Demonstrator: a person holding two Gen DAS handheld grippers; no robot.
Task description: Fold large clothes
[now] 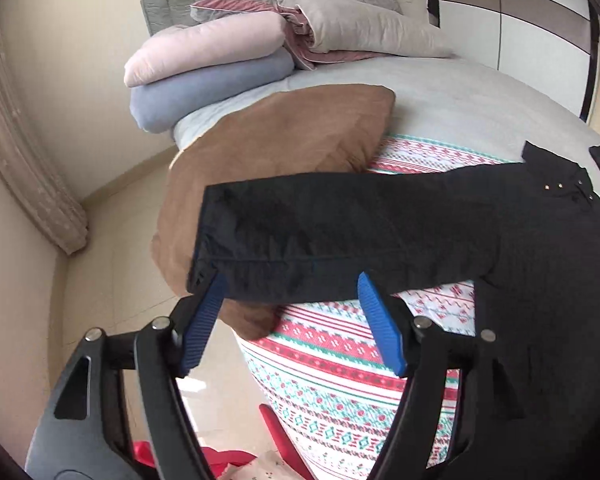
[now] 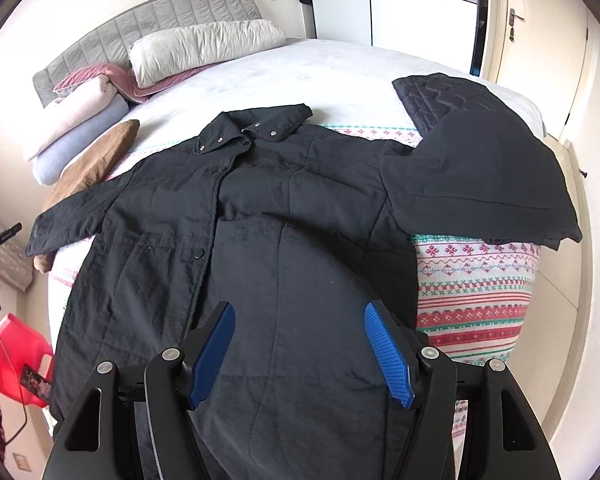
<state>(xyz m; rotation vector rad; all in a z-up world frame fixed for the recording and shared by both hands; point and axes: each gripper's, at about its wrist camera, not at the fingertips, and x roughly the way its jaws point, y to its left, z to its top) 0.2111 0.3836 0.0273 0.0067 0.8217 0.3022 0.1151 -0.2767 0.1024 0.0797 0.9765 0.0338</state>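
Meanwhile, left gripper [image 1: 290,286] agape at sleeve [image 1: 300,236] cuff edge, bed [image 1: 440,92]

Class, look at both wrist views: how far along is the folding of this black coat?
Done: the black coat lies spread, collar up, on the patterned blanket. In hand: nothing; the left gripper is open at the outstretched sleeve, and the right gripper is open over the coat's lower body. Left: folding both sleeves and the body.

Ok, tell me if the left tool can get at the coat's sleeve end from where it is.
Probably yes. The left tool is open, and the sleeve end lies right at its fingertips on the brown cushion, with nothing between them.
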